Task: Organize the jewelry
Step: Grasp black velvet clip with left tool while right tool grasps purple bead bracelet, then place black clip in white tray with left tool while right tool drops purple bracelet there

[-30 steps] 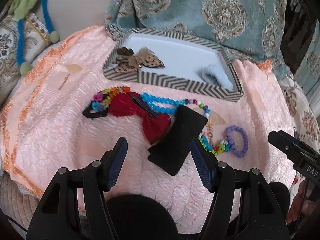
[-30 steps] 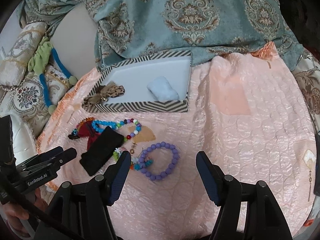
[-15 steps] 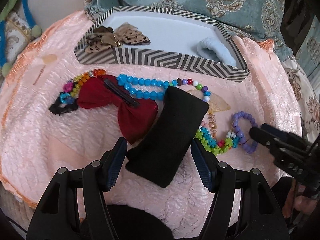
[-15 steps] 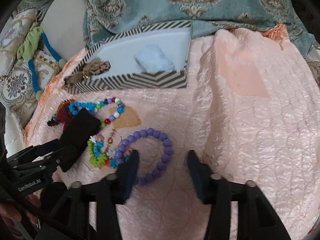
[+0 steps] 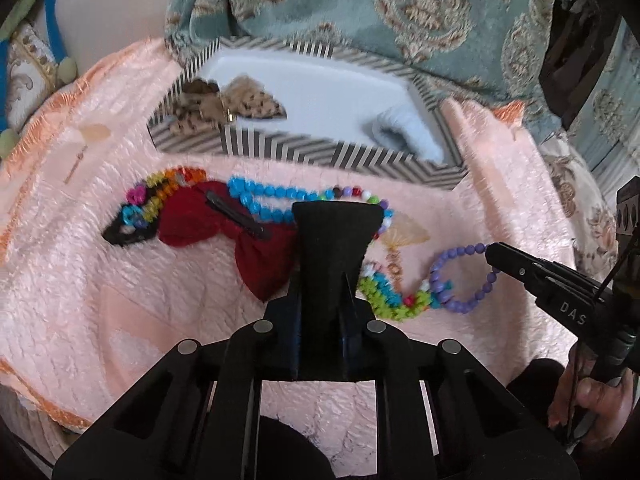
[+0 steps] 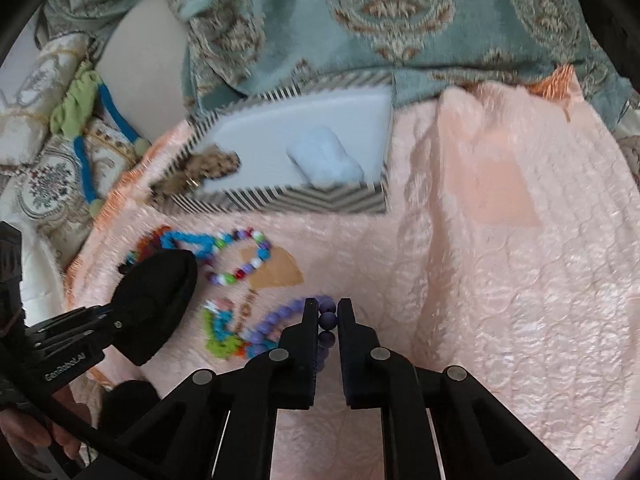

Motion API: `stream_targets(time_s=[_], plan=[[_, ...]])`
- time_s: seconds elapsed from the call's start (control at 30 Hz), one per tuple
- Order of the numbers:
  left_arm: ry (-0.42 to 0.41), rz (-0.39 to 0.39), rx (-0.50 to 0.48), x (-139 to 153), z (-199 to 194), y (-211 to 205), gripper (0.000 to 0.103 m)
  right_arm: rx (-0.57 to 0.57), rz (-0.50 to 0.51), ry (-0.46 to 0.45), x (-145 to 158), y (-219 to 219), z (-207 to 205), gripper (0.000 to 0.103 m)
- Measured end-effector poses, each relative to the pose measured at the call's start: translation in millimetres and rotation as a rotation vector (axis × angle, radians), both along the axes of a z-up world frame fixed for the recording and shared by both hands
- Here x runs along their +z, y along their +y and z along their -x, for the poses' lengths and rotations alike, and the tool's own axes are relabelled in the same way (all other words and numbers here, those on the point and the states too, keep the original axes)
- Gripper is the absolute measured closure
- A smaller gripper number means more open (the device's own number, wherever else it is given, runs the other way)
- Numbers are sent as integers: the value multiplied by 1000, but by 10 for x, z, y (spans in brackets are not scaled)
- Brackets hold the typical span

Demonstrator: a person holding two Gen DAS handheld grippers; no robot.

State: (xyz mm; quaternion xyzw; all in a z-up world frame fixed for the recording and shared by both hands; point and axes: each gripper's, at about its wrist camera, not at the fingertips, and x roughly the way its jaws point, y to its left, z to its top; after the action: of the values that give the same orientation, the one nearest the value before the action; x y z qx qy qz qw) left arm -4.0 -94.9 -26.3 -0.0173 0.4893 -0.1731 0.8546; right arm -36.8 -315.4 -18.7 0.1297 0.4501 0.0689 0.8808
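My left gripper (image 5: 320,292) is shut on a black fabric piece (image 5: 334,240), seen also in the right wrist view (image 6: 154,292). My right gripper (image 6: 329,316) is shut on the purple bead bracelet (image 6: 280,318), which lies at the right in the left wrist view (image 5: 464,276). A red bow (image 5: 240,236), a blue bead necklace (image 5: 272,196), a rainbow clip (image 5: 160,196) and a green-blue bracelet (image 5: 388,296) lie on the pink quilt. The striped tray (image 5: 320,152) holds a leopard bow (image 5: 232,104) and a pale blue scrunchie (image 5: 400,132).
A teal patterned blanket (image 6: 360,20) lies behind the tray (image 6: 280,200). A cushion with a green and blue cord (image 6: 80,112) sits at the left. The pink quilt (image 6: 500,260) stretches to the right.
Both grippers closed: the left one on the black fabric piece, the right one on the purple bracelet after moving down onto it.
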Motion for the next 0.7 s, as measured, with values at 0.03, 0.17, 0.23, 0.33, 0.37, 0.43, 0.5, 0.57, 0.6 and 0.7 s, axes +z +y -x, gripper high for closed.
stream_targets(time_s=[0.03, 0.17, 0.23, 0.33, 0.37, 0.43, 0.5, 0.57, 0.6, 0.7], plan=[[-8, 4, -1, 45, 11, 9, 90, 5, 0, -15, 67, 17, 15, 94], [-56, 14, 6, 253, 59, 53, 90, 21, 3, -74, 337, 53, 52, 94], [-74, 16, 12, 332, 58, 75, 90, 27, 8, -97, 453, 69, 54, 94], [-100, 18, 26, 443, 64, 125, 90, 31, 16, -116, 572, 79, 29, 94], [-110, 17, 33, 484, 59, 141, 90, 32, 14, -120, 607, 71, 13, 94], [-122, 17, 39, 536, 44, 162, 90, 33, 13, -130, 673, 51, 8, 94], [-134, 11, 47, 574, 23, 188, 90, 40, 19, -141, 742, 65, -14, 94], [-150, 0, 59, 611, -14, 204, 90, 49, 29, -151, 801, 84, -36, 94], [-155, -4, 64, 622, -29, 213, 90, 52, 35, -154, 819, 89, -47, 94], [-171, -21, 75, 659, -103, 229, 90, 60, 50, -165, 888, 110, -120, 94]])
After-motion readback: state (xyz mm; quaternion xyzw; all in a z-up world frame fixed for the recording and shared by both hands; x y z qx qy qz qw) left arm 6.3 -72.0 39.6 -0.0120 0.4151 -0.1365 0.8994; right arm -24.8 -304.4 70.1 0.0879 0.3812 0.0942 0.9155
